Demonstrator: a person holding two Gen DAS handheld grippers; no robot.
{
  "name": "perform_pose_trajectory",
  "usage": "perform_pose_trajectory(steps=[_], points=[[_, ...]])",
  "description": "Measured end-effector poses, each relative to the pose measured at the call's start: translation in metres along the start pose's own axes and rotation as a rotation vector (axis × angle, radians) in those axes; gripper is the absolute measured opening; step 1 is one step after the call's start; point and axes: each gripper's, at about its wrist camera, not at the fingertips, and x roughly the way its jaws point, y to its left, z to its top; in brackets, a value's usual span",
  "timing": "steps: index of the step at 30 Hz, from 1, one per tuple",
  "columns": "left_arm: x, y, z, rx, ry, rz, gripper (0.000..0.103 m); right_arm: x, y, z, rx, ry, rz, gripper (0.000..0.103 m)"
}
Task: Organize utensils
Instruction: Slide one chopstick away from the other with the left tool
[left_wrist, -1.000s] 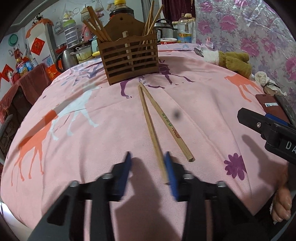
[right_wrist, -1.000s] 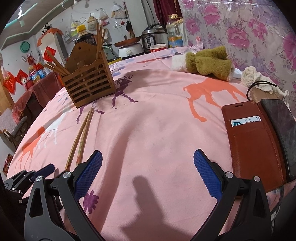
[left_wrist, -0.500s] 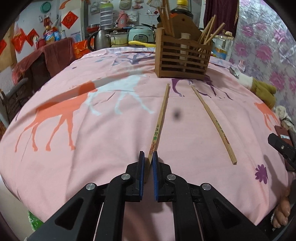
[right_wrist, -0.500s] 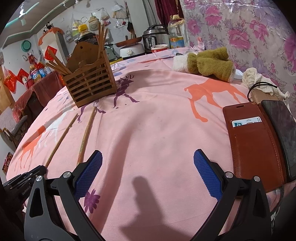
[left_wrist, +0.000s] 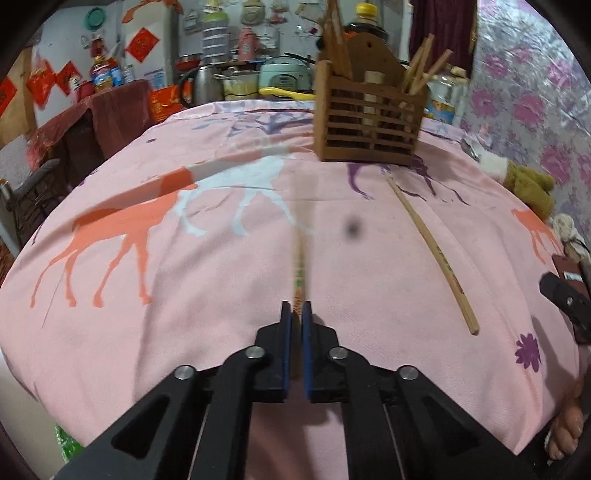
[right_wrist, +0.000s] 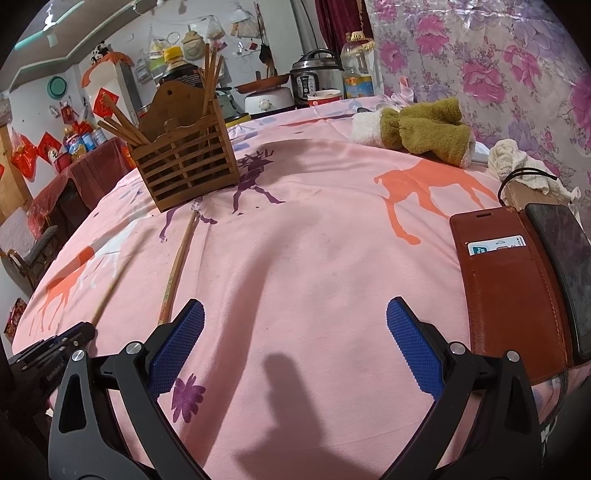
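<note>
Step in hand: the pick-up of one loose chopstick; the grip is made, the carry to the holder is not yet done.
Left claw (left_wrist: 296, 309): its blue pads have just been closing and now pinch the near end of the held chopstick (left_wrist: 300, 264), which runs blurred straight ahead from the tips toward the far edge of the worktop.
Right claw (right_wrist: 295, 325): jaws spread wide, nothing between them, over bare cloth near the front edge of the worktop.
Worktop (left_wrist: 207, 280): covered in a pink cloth printed with horses and deer.
Second chopstick (left_wrist: 432, 254): lies flat on the cloth, well apart from the held one on its right, its far tip just short of the holder, its near end toward the front right.
Wooden slatted holder (left_wrist: 369, 122): stands upright near the far edge of the worktop, with other chopsticks already leaning inside it.
Off to the side: a brown phone wallet case (right_wrist: 509, 291) by the right edge, a green-and-white towel (right_wrist: 424, 129) toward the far right corner.
Next move calls for: lifting the held stick clear of the cloth, tipping it toward upright, and lowering it through the holder's open top without knocking the leaning sticks.
Likely risk: held only at one end, the stick may swivel between the pads.
Left to do: the second chopstick.
</note>
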Motion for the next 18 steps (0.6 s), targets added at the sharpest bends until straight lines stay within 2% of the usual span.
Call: perform_pose_trajectory(steps=[2,4,8,10,12,14,18], points=[[0.0,0.01,0.0,-0.033,0.008,0.022,0.006,-0.001,0.001,0.0,-0.008,-0.006,0.002,0.095],[0.001,0.019,0.0,-0.061,0.016,0.011,0.006,-0.002,0.003,0.0,-0.017,-0.01,0.007,0.095],[0.0,0.019,-0.001,-0.053,0.01,0.004,0.009,-0.01,0.015,-0.003,-0.079,-0.033,0.068,0.095],[-0.001,0.017,-0.001,-0.047,0.004,-0.027,0.02,-0.017,0.026,-0.006,-0.136,-0.058,0.115,0.094],[-0.003,0.015,-0.004,-0.041,-0.006,-0.043,0.049,-0.023,0.038,-0.009,-0.198,-0.079,0.169,0.09],[-0.003,0.013,-0.005,-0.037,-0.012,-0.017,0.07,-0.026,0.048,-0.013,-0.244,-0.083,0.2,0.086],[-0.001,0.017,-0.005,-0.054,-0.014,-0.019,0.075,-0.018,0.06,-0.015,-0.285,-0.032,0.241,0.074]])
